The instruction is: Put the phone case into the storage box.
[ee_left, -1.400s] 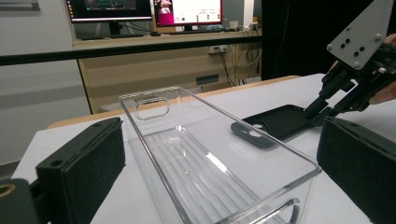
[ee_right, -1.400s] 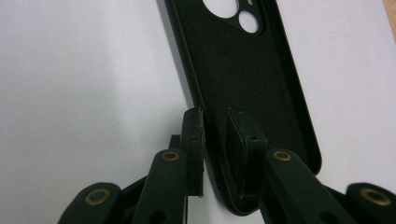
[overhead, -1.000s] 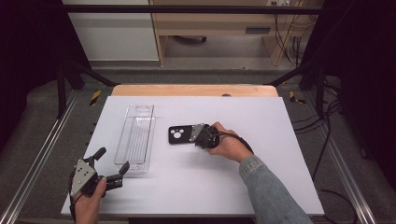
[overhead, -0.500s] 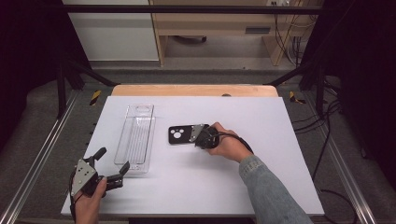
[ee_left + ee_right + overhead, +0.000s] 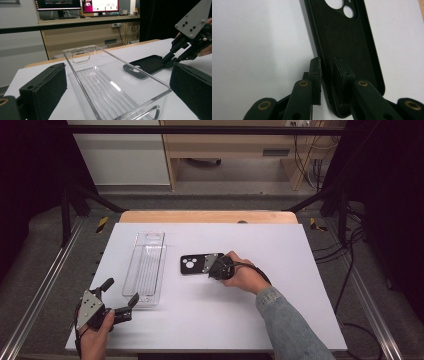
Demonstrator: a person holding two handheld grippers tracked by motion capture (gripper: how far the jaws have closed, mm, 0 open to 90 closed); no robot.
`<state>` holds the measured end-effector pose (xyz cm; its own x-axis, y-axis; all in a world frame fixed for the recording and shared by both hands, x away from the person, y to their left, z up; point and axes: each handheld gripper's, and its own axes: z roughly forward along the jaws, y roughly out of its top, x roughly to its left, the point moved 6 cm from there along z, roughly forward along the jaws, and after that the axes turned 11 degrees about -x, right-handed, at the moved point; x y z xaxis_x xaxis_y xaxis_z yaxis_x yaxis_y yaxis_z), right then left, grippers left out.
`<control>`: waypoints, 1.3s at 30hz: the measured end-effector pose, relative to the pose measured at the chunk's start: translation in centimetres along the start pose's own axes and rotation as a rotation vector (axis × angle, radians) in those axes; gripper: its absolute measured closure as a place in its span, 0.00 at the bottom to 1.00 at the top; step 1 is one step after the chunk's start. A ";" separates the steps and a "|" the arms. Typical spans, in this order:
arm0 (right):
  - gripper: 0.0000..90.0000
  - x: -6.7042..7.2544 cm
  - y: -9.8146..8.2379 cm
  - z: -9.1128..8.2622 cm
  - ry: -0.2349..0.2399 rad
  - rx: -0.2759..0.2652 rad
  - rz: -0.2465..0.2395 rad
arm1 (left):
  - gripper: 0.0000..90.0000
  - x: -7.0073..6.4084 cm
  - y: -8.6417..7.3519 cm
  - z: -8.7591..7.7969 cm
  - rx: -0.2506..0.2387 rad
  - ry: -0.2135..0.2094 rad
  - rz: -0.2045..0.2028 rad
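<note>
A white table (image 5: 280, 320) fills the middle of the high view, with a wooden strip at its far edge, dark floor and metal rails to either side, and a desk with lit monitors beyond.

At the near left corner we hold the left gripper (image 5: 121, 301), resting low near the table's edge. Its jaws stand wide apart with nothing between them. In the left gripper view the two padded jaws frame the near end of a clear tray (image 5: 117, 85), which is apart from both pads. We judge this hand is parked and aimed at the tray, ready to steady or lift it when needed.

The tray (image 5: 146, 270) lies lengthwise, running away from us, just beyond the left gripper. It is empty, and probably the place meant for the case.

To the right of the tray, near the table's centre, a black phone case (image 5: 196, 264) lies flat, camera holes toward the tray. The right gripper (image 5: 209, 266) meets its right end. In the right gripper view the jaws are nearly closed and pinching one side wall of the case (image 5: 347, 37): one pad outside the rim, one inside the shell. That thin wall is likely chosen because the flat case offers no other edge to grasp. The case has not yet left the table.
</note>
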<state>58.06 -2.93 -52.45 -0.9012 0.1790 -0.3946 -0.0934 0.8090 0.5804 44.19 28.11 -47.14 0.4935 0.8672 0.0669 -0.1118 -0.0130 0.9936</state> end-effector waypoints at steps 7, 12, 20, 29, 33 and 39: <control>0.88 0.1 0.0 0.0 0.002 0.002 -0.004 | 0.01 0.0 0.0 0.0 0.003 0.003 -0.002; 0.90 0.2 0.0 0.0 0.006 0.004 -0.009 | 0.01 0.1 -0.1 0.0 0.004 0.004 -0.002; 0.90 0.2 0.0 0.0 0.008 0.005 -0.012 | 0.01 0.1 -0.1 0.0 0.006 0.004 -0.002; 0.89 0.2 0.0 0.0 0.006 0.006 -0.011 | 0.01 0.1 -0.1 0.0 0.007 0.006 -0.002; 0.88 0.1 0.0 0.0 0.004 0.007 -0.008 | 0.01 0.1 -0.1 0.0 0.009 0.004 -0.002; 0.89 0.2 0.0 0.0 0.008 0.006 -0.006 | 0.01 0.1 -0.1 0.0 0.009 0.004 -0.003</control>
<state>57.94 -2.87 -52.53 -0.9040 0.1698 -0.3925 -0.0964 0.8132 0.5739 44.22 28.16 -47.25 0.4904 0.8691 0.0640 -0.1028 -0.0152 0.9946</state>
